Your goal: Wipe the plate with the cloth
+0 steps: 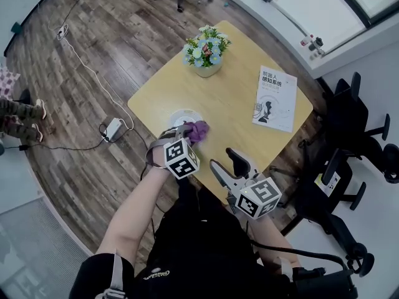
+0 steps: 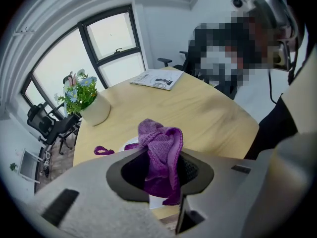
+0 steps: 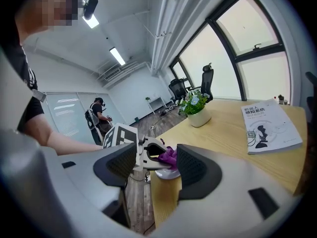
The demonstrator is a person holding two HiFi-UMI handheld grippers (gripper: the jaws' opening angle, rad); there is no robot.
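Observation:
A small white plate [image 1: 182,115] lies near the front left edge of the round wooden table [image 1: 237,92]. My left gripper [image 1: 189,133] is shut on a purple cloth [image 1: 199,129], holding it at the plate's near rim. In the left gripper view the cloth [image 2: 161,152] bunches up between the jaws, and a bit of the plate [image 2: 131,144] shows behind it. My right gripper [image 1: 228,163] hovers open over the table's front edge, holding nothing. From the right gripper view [image 3: 156,165] I see the cloth [image 3: 169,155] and the plate [image 3: 168,173] ahead.
A pot of flowers [image 1: 206,50] stands at the table's far side and a book [image 1: 275,98] lies to the right. Office chairs [image 1: 355,136] stand on the right. A cable and adapter [image 1: 112,128] lie on the floor. A person [image 3: 99,115] stands far off.

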